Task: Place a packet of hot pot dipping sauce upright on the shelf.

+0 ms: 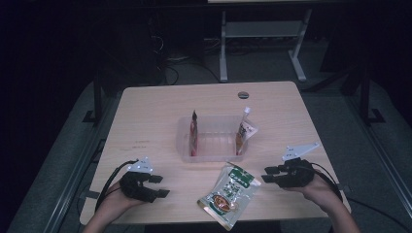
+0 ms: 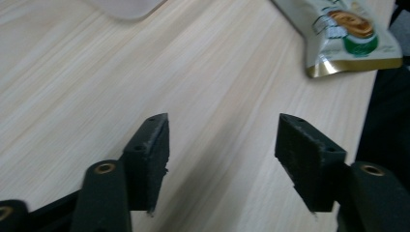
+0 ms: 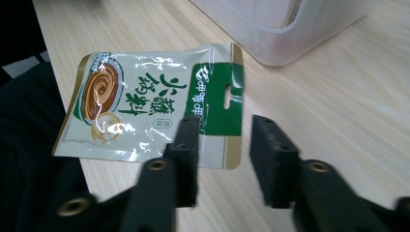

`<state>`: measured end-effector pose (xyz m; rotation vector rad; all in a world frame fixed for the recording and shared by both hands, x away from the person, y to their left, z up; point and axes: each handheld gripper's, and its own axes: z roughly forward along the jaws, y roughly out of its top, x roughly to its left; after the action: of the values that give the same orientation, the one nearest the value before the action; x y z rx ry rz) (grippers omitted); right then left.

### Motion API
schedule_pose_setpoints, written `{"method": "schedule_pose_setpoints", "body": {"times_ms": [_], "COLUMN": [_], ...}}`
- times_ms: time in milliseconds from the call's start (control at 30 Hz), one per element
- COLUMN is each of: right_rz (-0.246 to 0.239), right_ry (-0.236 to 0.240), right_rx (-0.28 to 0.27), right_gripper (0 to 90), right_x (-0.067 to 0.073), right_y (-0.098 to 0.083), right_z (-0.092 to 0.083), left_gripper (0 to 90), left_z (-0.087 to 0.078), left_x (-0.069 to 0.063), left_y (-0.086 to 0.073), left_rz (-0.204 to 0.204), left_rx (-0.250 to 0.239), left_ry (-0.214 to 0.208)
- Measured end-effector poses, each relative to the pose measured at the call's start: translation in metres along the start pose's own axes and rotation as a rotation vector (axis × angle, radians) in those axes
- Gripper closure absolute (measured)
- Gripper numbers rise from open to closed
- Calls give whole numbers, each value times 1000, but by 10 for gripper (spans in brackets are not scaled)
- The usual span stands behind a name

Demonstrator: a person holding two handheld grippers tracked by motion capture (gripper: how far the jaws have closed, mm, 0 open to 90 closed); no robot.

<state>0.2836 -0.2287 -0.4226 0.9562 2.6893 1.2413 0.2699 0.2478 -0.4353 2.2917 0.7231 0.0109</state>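
Note:
A green-and-white sauce pouch (image 1: 228, 195) (image 2: 343, 34) (image 3: 154, 106) lies flat near the table's front edge, just in front of a clear plastic tub (image 1: 214, 156) (image 3: 290, 34). Two sachets stand upright in the tub, a red one (image 1: 194, 133) at its left end and a red-and-white one (image 1: 244, 131) at its right end. My right gripper (image 1: 268, 174) (image 3: 225, 130) hovers at the pouch's green top end. It is open, with one jaw over the pouch's edge and the gap over its corner. My left gripper (image 1: 160, 186) (image 2: 222, 150) is open over bare wood left of the pouch.
The wooden table (image 1: 145, 116) has a round cable grommet (image 1: 243, 94) at the back. A white desk frame (image 1: 262, 34) stands on the floor beyond it. A corner of the tub (image 2: 128, 6) lies ahead of the left gripper. The front edge is close behind the pouch.

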Motion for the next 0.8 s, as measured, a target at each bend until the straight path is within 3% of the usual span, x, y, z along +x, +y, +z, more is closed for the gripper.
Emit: {"method": "schedule_pose_setpoints", "body": {"times_ms": [167, 367, 667, 800], "right_rz": [-2, 0, 18, 32], "right_ry": [-3, -20, -36, -39], "right_rx": [2, 19, 20, 26], "right_gripper": [438, 398, 384, 383], "right_x": [1, 0, -1, -1], "right_y": [-1, -7, -10, -11], "right_z": [4, 7, 7, 7], "left_gripper": [645, 881, 895, 894], "left_z": [10, 25, 58, 69], "left_x": [-12, -27, -56, -65], "left_y": [13, 31, 49, 53], "left_rz": [42, 86, 149, 171], "left_rx": [14, 9, 43, 56], "left_ry": [-78, -171, -270, -275]}}
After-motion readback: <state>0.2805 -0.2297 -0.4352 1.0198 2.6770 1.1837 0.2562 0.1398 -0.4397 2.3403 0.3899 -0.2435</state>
